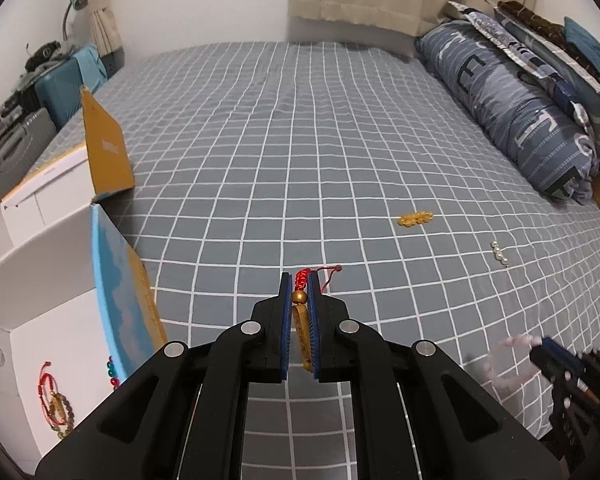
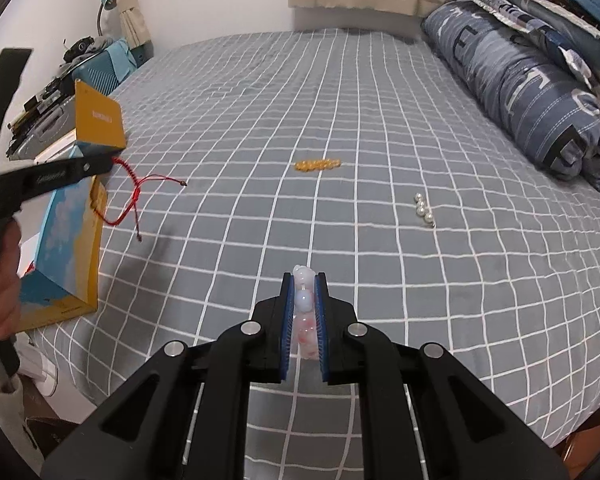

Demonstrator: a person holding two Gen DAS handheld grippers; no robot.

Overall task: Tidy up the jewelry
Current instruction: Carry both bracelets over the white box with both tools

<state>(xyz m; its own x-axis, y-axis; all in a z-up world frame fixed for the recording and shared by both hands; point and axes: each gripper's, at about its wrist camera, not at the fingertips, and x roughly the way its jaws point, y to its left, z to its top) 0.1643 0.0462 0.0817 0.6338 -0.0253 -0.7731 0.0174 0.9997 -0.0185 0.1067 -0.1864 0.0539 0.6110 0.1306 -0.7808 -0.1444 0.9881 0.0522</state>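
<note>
Two bracelets are carried at once, one in each gripper. The left gripper (image 1: 300, 312) is pinched on a red cord bracelet (image 1: 303, 320) with a gold bead and a flat gold charm; its loose cord ends are seen in the right wrist view hanging free below the jaws, near the box edge. The right gripper (image 2: 304, 312) is pinched on a pink bead bracelet (image 2: 304, 304), several beads being clamped between the blue pads.

The dangling cord could be snagged on the raised box flap (image 1: 104, 148) or the blue wall of the box as the bracelet is brought over, and the charm could then be pulled from the pads. The round beads could be squeezed sideways out of the right jaws, since smooth beads are held poorly by flat pads, and the bracelet would be dropped onto the checked bedsheet (image 1: 300, 140).

The white box (image 1: 40, 360) at the left is open; a red cord bracelet (image 1: 44, 380), a brown bead bracelet (image 1: 62, 412) and a few coloured beads (image 1: 111, 372) are already laid in it. Its other compartment cannot be seen well. An amber bead bracelet (image 1: 415, 218) and a short string of pearls (image 1: 500, 256) are left on the bed, well apart from the box.
</note>
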